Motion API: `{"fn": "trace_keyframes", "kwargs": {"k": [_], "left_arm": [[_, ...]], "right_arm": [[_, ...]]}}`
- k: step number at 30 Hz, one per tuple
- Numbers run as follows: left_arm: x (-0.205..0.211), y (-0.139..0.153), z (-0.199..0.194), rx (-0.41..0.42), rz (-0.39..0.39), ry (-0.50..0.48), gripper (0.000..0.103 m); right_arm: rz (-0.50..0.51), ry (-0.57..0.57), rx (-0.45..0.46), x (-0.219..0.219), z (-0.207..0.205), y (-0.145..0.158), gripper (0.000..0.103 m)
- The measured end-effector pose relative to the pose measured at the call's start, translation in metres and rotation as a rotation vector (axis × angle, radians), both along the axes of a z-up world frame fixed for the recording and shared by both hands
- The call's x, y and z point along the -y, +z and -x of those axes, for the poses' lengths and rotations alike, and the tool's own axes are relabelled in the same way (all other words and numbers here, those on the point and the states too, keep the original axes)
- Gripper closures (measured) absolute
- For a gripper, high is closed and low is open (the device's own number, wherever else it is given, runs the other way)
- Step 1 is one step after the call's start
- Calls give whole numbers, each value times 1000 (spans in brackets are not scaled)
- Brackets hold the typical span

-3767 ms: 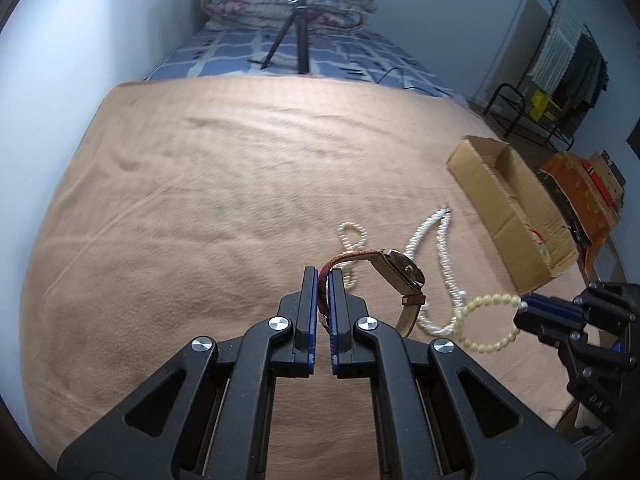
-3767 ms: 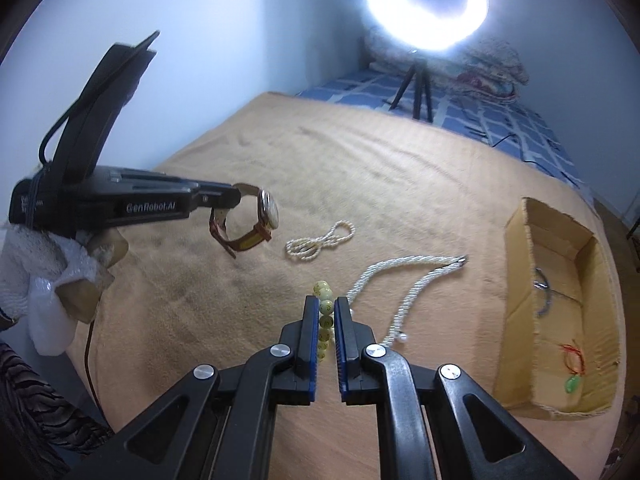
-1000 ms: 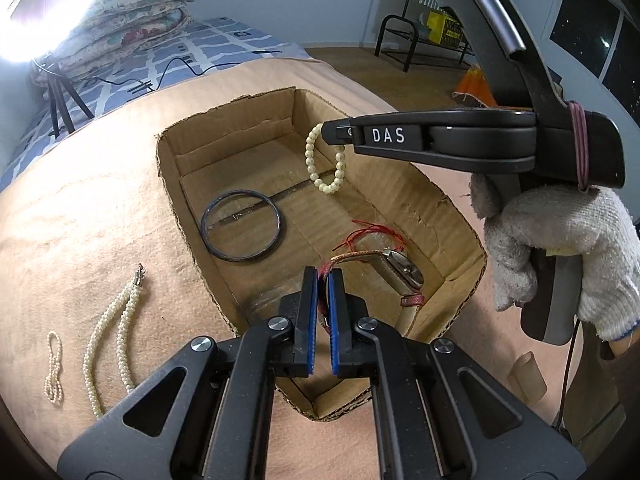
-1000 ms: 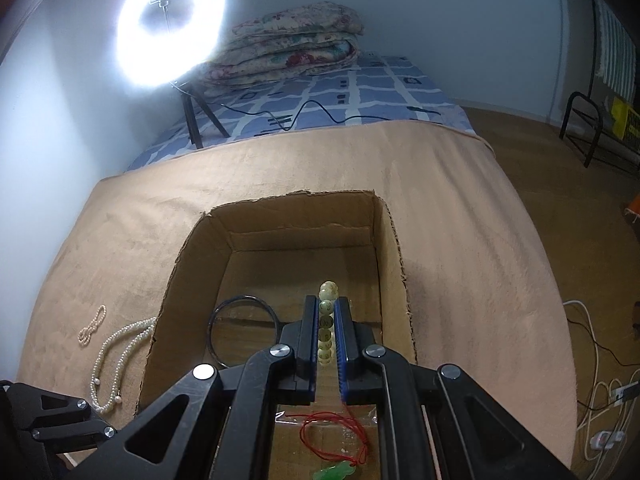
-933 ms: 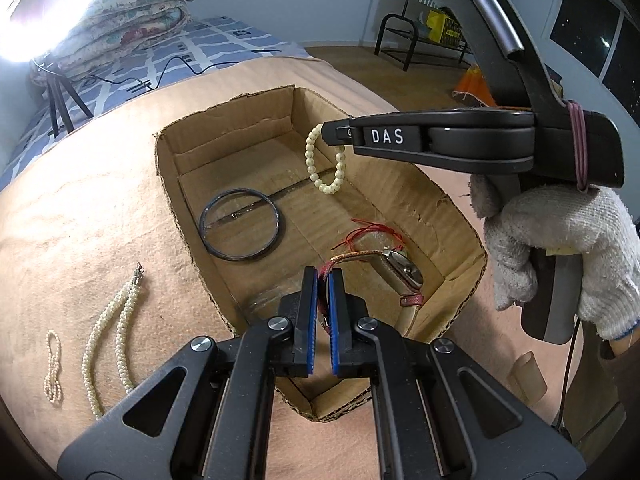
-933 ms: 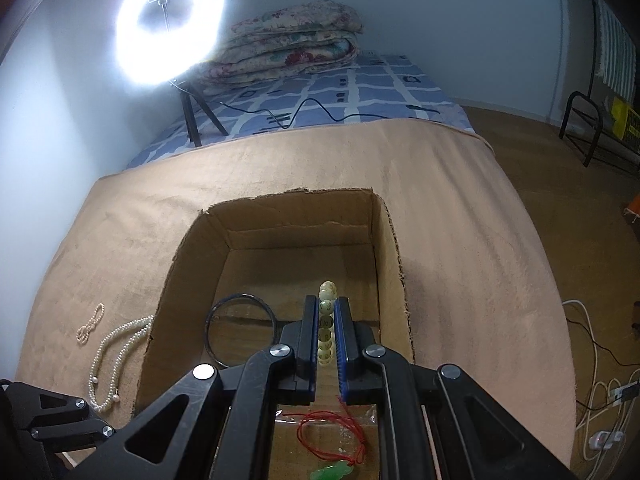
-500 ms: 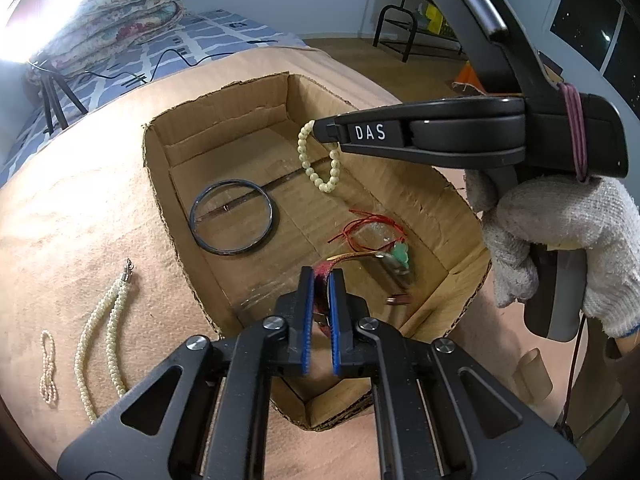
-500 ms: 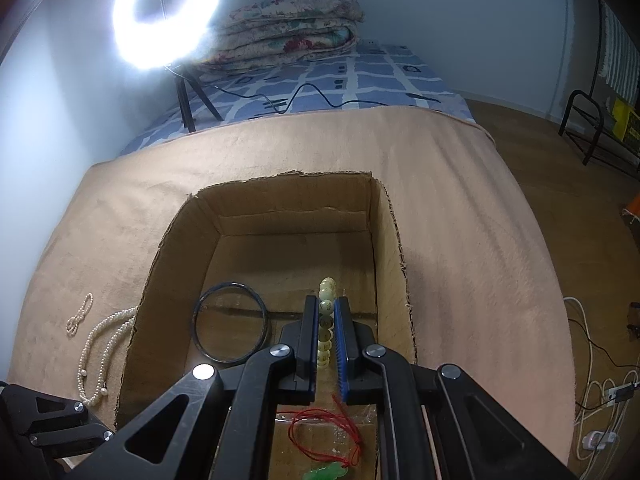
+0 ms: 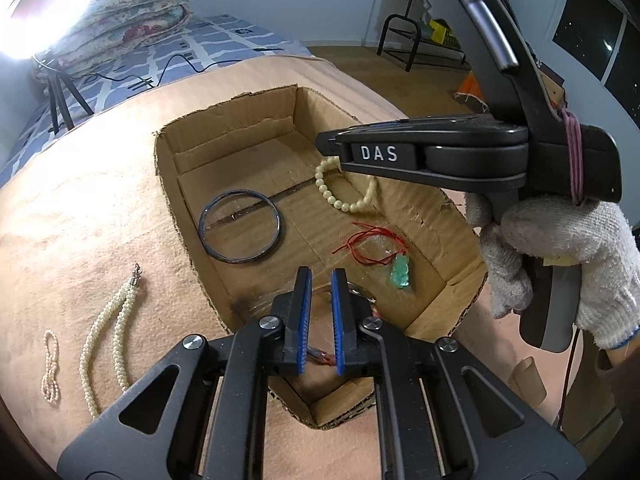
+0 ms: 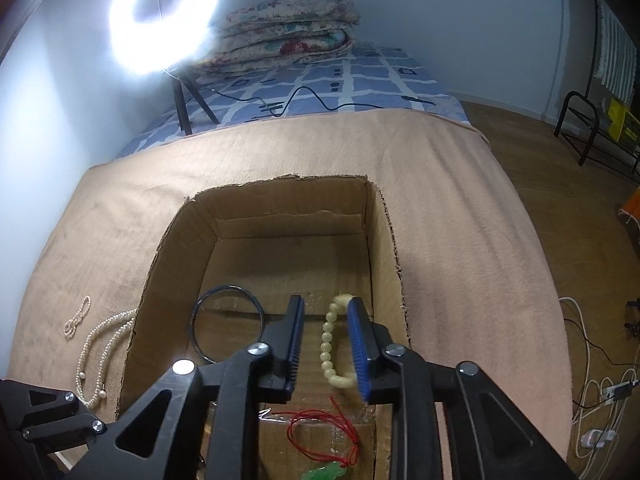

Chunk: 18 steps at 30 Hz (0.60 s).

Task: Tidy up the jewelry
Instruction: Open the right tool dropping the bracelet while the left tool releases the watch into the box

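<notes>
1. Left wrist view: the left gripper [image 9: 321,276] hangs over the near end of the cardboard box [image 9: 240,128], jaws parted with nothing pinched between the pads. The watch [image 9: 362,294] lies just under and behind them, its reddish strap showing through the gap. It looks let go, placed here because the box collects the pieces.
2. Right wrist view: the right gripper [image 10: 325,304] points down into the same box. Its jaws have just been opening, and the pale bead bracelet [image 10: 326,344] sits loose between them, blurred, against the right pad only. I judge it is dropping free.
3. Already on the box floor are a dark bangle [image 9: 240,226] and a green pendant on red cord [image 9: 400,274].
4. Not yet sorted: a pearl necklace [image 9: 106,332] and a small pearl bracelet [image 9: 50,360] lie on the tan blanket [image 9: 80,200] left of the box, well apart from both tools.
5. In the way: the box's left wall stands between the jaws and the pearls, and the right tool, in a gloved hand [image 9: 560,256], crosses above the box, so both must lift clear first.
</notes>
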<state>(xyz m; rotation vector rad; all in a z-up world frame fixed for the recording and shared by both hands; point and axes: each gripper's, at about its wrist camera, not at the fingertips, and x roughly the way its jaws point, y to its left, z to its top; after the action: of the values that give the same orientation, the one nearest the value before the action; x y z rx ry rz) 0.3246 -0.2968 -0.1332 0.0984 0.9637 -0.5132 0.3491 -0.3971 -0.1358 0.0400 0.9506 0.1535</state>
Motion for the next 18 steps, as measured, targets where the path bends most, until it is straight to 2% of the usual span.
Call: {"fn": "trace_keyframes", "kwargs": {"k": [9, 18], "left_arm": [[-11, 21, 13, 21, 25, 7, 96], [-36, 59, 39, 67, 61, 23, 96]], "right_arm": [[-25, -11, 40, -1, 16, 22, 75], [-36, -5, 114, -18, 49, 69, 75]]}}
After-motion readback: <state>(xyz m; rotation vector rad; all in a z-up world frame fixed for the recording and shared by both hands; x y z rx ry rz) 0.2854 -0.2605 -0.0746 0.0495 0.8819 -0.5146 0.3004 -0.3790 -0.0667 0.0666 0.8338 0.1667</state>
